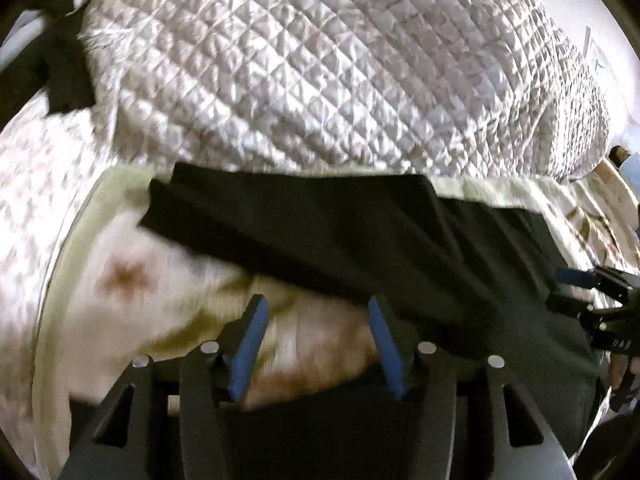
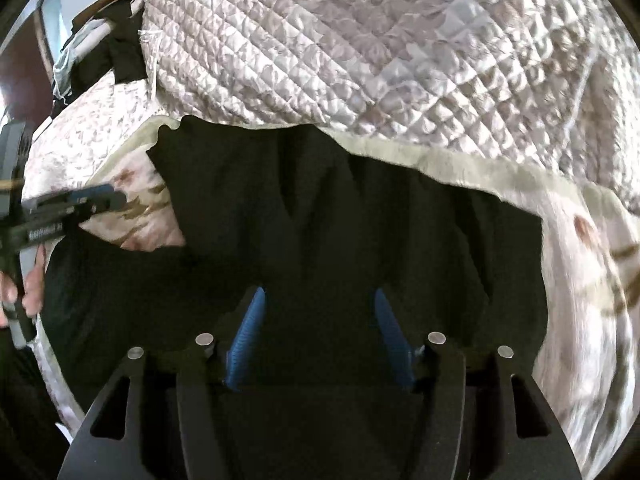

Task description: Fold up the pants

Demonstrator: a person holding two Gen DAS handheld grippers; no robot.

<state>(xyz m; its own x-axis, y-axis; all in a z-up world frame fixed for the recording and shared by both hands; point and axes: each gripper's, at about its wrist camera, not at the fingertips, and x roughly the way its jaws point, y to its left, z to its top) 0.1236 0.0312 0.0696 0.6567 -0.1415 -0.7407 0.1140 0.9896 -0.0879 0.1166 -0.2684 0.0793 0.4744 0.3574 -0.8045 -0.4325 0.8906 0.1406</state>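
Black pants [image 1: 340, 232] lie folded in a broad band across a floral blanket [image 1: 120, 272] on a bed. My left gripper [image 1: 316, 304] hovers over the pants' near left edge, open, with only blanket showing between its blue pads [image 1: 250, 344]. In the right wrist view the pants [image 2: 320, 208] fill the middle. My right gripper [image 2: 318, 294] stands open above them, and nothing is pinched between its pads. Each gripper shows in the other's view: the right gripper [image 1: 588, 280] at the pants' right end, the left gripper [image 2: 100, 196] at their left end, with a hand [image 2: 32, 284] behind it.
A bunched white quilted cover [image 1: 320, 60] lies just beyond the pants and fills the far side, seen also as the quilt [image 2: 360, 40]. Another dark garment [image 1: 60, 72] lies at the far left. The floral blanket [image 2: 592, 260] extends to the right of the pants.
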